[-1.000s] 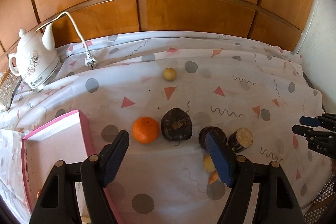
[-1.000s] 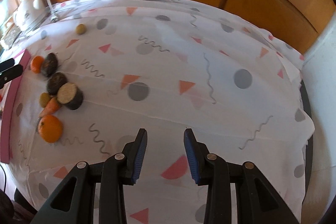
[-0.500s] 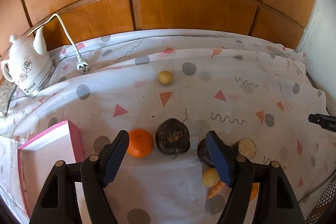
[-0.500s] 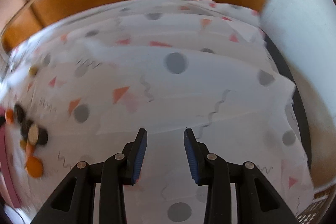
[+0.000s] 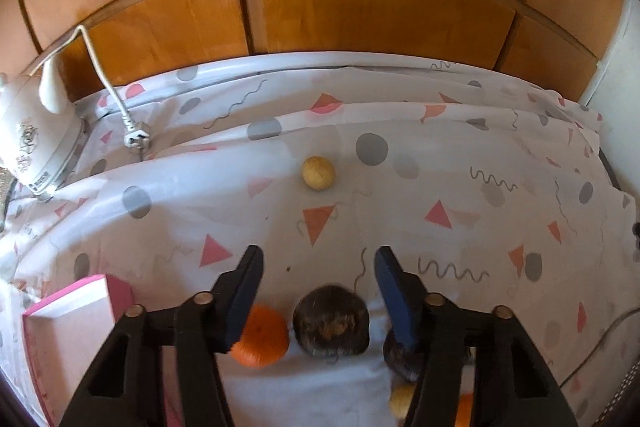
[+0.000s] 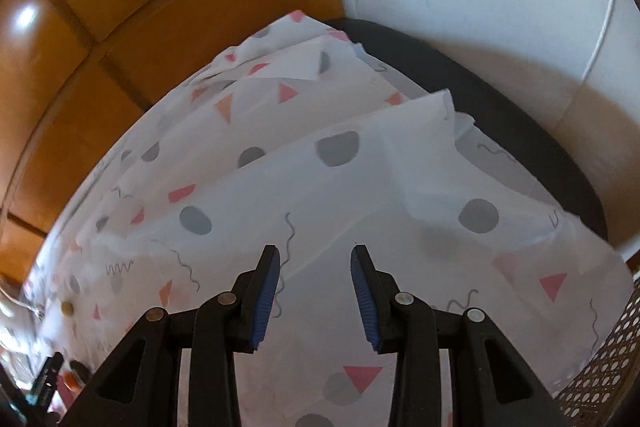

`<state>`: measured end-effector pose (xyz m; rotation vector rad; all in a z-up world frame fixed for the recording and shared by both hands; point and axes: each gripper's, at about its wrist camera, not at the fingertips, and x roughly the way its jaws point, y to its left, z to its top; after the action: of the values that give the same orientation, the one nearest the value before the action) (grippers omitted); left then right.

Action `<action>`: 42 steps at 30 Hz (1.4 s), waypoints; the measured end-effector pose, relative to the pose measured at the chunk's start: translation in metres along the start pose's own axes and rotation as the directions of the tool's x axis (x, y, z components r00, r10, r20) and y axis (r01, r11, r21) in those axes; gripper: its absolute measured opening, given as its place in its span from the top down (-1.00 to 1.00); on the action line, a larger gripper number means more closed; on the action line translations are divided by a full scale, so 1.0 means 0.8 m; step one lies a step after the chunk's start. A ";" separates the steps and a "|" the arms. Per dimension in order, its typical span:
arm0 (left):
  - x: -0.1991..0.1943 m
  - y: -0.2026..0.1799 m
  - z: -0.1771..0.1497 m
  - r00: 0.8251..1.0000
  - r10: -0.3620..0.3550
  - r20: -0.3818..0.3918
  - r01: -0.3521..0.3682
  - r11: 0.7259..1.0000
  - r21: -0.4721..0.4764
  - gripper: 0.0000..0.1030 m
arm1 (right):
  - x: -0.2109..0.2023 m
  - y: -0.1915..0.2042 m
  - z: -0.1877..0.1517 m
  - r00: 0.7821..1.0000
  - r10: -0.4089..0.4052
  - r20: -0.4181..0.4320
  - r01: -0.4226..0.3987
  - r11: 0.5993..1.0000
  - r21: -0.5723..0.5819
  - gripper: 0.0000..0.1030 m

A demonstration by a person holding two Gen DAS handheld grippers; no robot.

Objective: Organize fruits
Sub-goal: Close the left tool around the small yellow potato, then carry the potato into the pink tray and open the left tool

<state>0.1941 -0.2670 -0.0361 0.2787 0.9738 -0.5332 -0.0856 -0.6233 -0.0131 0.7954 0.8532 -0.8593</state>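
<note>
**Two grippers up, fruit cluster under the left one**

Several fruits sit on the patterned tablecloth (image 5: 460,155); landmark = the dark round fruit (image 5: 330,321) in the left wrist view. The left gripper (image 5: 318,263) hangs just above it, jaws closing w/ the dark fruit framed between them but pads not touching it, nothing pinched. An orange (image 5: 266,337) lies touching or almost touching the dark fruit on its left, partly behind the left finger. A second dark fruit (image 5: 400,357) sits right of the landmark, mostly hidden by the right finger; below that a small yellowish fruit (image 5: 401,399) & a bit of something orange, can't tell what. A pale yellow round fruit (image 5: 318,173) lies well apart, farther back. Pink tray (image 5: 72,311) is left of the landmark, beyond the orange. White kettle (image 5: 28,139) far back-left, its plug (image 5: 136,139) loose on the cloth.

Right gripper (image 6: 314,263): jaws narrowly spread, empty, over bare cloth near the table's far corner, well away from the cluster; view is blurred.
</note>
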 end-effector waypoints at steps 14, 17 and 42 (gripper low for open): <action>0.075 -0.005 0.053 0.998 0.023 -0.061 -0.023 1.000 -0.007 0.30 | 0.001 -0.049 0.005 1.000 -0.004 0.020 0.000 0.984 0.180 0.28; 0.088 -0.009 0.059 0.997 0.032 -0.069 -0.032 0.999 0.005 0.34 | 0.004 -0.045 0.003 1.000 0.005 0.008 -0.007 0.986 0.164 0.28; -0.151 0.083 -0.029 0.984 0.032 0.173 -0.008 0.991 -0.136 0.51 | 0.011 -0.023 -0.004 1.000 0.020 -0.008 -0.020 0.998 0.061 0.28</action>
<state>0.1600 -0.1641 0.0523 0.1185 0.8312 -0.4631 -0.0996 -0.6310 -0.0267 0.8595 0.8283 -0.8679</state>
